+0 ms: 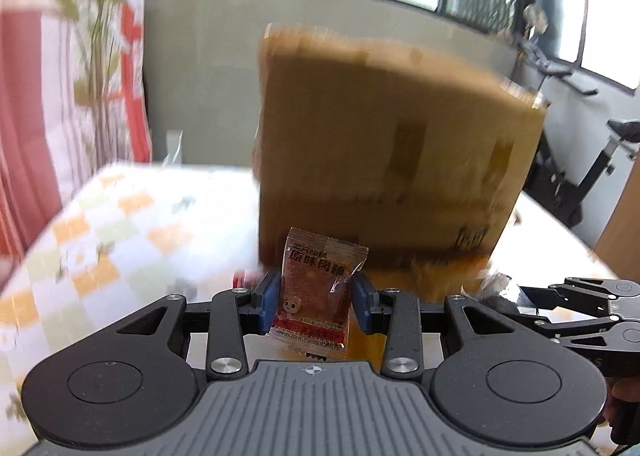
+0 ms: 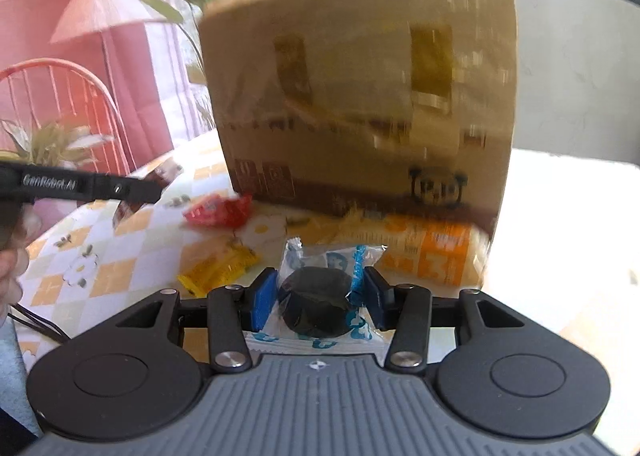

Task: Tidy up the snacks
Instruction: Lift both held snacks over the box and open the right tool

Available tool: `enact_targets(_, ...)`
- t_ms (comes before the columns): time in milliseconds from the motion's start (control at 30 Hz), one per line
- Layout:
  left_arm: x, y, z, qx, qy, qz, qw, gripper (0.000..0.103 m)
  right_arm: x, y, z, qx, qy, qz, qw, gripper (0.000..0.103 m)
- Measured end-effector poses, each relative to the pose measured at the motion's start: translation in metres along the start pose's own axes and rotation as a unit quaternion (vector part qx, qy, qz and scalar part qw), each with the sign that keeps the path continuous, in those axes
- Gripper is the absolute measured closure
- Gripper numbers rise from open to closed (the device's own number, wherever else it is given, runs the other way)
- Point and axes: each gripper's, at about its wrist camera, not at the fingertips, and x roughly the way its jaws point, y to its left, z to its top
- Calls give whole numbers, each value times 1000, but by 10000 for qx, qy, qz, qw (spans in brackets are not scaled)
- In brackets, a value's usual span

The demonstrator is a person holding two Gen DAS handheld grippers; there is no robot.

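Note:
My left gripper (image 1: 316,298) is shut on a clear packet of reddish dried meat (image 1: 316,292), held upright above the checked tablecloth (image 1: 120,224). In the right wrist view my right gripper (image 2: 318,296) is shut on a clear blue-printed packet with a dark round cookie (image 2: 316,302) inside. A tall cardboard box (image 1: 392,152) stands just beyond both grippers, blurred, also seen as the cardboard box (image 2: 360,88). The right gripper's black fingers (image 1: 580,300) show at the right edge of the left wrist view. The left gripper's arm (image 2: 80,186) crosses the left side of the right wrist view.
On the tablecloth (image 2: 120,256) lie a red packet (image 2: 218,212), a yellow packet (image 2: 218,272) and an orange-and-white pack (image 2: 436,252) against the box's foot. A red chair (image 2: 60,96), a lamp and plants stand at the left. An exercise bike (image 1: 592,160) stands at the right.

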Motion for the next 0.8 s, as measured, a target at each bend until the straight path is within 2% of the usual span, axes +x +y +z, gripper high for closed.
enact_targets(133, -12, -3, 37, 104, -497, -134, 9986, 63, -25, -1, 34, -41, -553, 41, 9985, 56)
enact_targets(300, -17, -14, 90, 384, -1163, -347, 9919, 62, -46, -6, 93, -240, -1376, 60, 9902, 56)
enact_targets(333, -15, -17, 102, 468, -1230, -395, 9905, 62, -47, -8, 104, -267, -1478, 46, 9886, 58)
enact_targets(400, -9, -21, 122, 524, -1317, -483, 9887, 62, -44, -14, 128, -245, -1652, 2, 9859, 72)
enact_targets(433, -3, -23, 133, 543, -1344, -546, 9879, 62, -41, -18, 140, -195, -1707, -52, 9851, 72)
enact_targets(533, 16, -31, 154, 609, -1365, -440, 9878, 62, -24, -29, 165, -158, -1679, -286, 9853, 73)
enact_targets(600, 21, -34, 158, 537, -1358, -464, 9882, 62, -16, -34, 169, -147, -1562, -373, 9869, 75)
enact_targets(800, 25, -32, 148, 590, -1241, -470, 9894, 62, -29, -37, 133, -97, -1249, -317, 9916, 74)
